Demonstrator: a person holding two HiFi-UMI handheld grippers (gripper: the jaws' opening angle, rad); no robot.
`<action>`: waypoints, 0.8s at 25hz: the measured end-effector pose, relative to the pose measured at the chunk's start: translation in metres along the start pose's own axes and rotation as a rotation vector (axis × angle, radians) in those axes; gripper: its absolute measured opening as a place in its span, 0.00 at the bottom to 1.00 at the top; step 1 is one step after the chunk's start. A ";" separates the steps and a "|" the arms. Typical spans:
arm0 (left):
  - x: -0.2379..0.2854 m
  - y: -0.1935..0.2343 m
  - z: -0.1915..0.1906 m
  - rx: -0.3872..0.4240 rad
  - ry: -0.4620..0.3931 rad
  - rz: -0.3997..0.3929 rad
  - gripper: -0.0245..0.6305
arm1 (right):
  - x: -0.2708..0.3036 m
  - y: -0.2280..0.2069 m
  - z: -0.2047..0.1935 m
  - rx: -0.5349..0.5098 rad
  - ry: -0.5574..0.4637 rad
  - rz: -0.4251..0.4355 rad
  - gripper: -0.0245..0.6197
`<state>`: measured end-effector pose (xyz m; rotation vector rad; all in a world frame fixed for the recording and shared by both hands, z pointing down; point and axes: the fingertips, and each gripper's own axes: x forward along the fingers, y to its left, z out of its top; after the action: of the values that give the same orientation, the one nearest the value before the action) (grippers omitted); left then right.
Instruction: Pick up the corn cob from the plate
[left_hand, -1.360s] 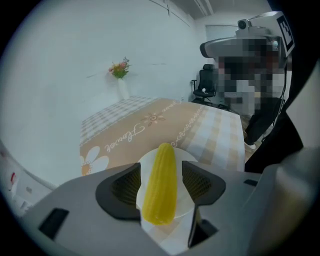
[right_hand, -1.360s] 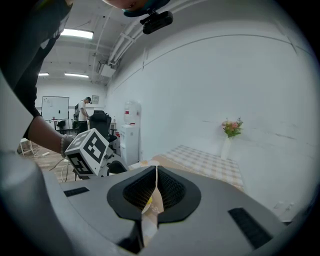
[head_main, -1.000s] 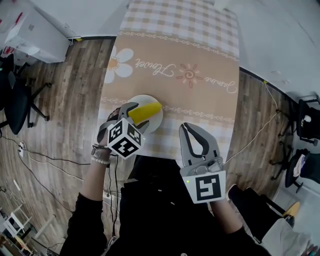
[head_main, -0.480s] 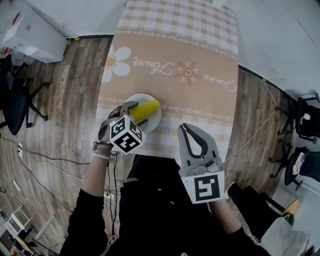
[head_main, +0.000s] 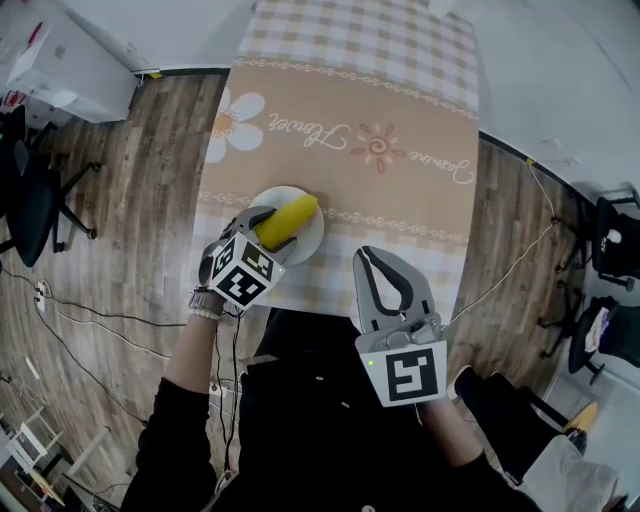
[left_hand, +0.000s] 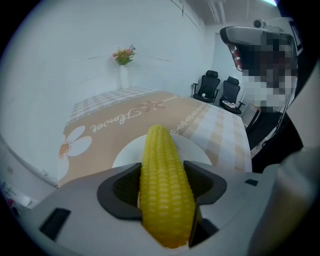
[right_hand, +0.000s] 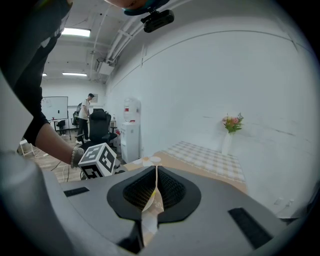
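The yellow corn cob (head_main: 285, 221) lies lengthwise between the jaws of my left gripper (head_main: 268, 227), which is shut on it. In the left gripper view the corn cob (left_hand: 162, 180) fills the space between the dark pads, its tip pointing out over the white plate (left_hand: 202, 150). That plate (head_main: 311, 243) sits near the table's front edge; I cannot tell whether the cob still touches it. My right gripper (head_main: 379, 268) hovers at the front edge, to the plate's right. Its jaws meet in the right gripper view (right_hand: 156, 187), with nothing between them.
The table wears a beige checked cloth (head_main: 380, 100) printed with flowers and script. A vase of flowers (left_hand: 123, 62) stands at its far end. Office chairs (left_hand: 220, 87) stand beyond the table's right side. Cables (head_main: 90, 320) run over the wooden floor on the left.
The left gripper has turned a little at the wrist and shifted slightly with the cob in its grip. The right gripper has stayed almost still.
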<state>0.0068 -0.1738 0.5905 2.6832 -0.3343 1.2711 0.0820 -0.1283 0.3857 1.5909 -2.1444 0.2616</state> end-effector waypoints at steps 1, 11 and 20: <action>0.000 0.000 0.000 -0.007 -0.002 0.006 0.45 | 0.000 0.000 0.000 0.000 0.000 -0.001 0.11; -0.001 -0.001 -0.001 -0.048 0.002 0.027 0.44 | -0.002 0.001 0.000 -0.007 -0.001 0.000 0.11; -0.003 0.000 0.000 -0.099 0.007 0.035 0.44 | -0.003 0.002 0.003 -0.014 -0.006 0.002 0.11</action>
<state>0.0051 -0.1730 0.5876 2.6007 -0.4332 1.2393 0.0805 -0.1263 0.3820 1.5836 -2.1475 0.2427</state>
